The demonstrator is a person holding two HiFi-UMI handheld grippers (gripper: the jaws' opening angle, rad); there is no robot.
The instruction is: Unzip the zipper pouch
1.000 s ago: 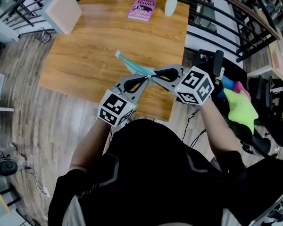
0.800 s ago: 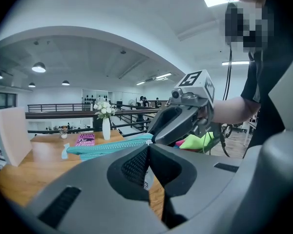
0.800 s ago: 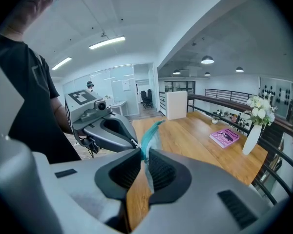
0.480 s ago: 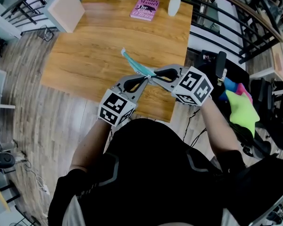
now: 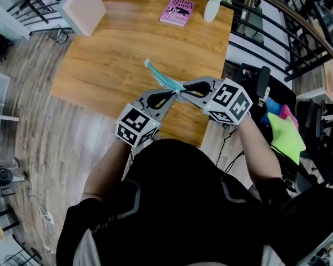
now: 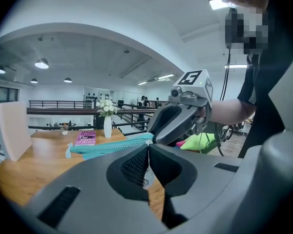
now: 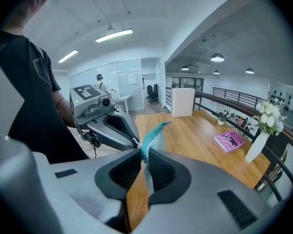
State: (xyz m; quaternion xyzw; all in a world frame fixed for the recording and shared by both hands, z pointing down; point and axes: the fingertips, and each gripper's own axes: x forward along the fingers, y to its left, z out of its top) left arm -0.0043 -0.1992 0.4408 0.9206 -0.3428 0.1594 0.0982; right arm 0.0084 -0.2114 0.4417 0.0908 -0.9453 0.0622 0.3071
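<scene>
- Pouch [image 5: 162, 76]: teal and slim, held up over the near part of the table [image 5: 100, 65]. Its long axis runs from the grippers' meeting point away to the far left, and the far end hangs free.
- Right gripper [image 7: 146, 152]: comes in from the right, jaws narrow and clamped on the pouch's near end. Teal fabric stands up between its pads.
- Left gripper [image 6: 147, 147]: comes in from the near left, jaws fully together. Its tip sits at the same near end, just beside the right gripper's tip. Whether a pull tab is pinched is too small to tell.
- Key relation: both tips sit at the near end, with the whole pouch lying beyond them to the far left.
- Judgement: opening calls for travel along that axis, one gripper anchoring while the other draws away.
- Nearness: neither gripper is closer to the pouch, since both are at it.
</scene>
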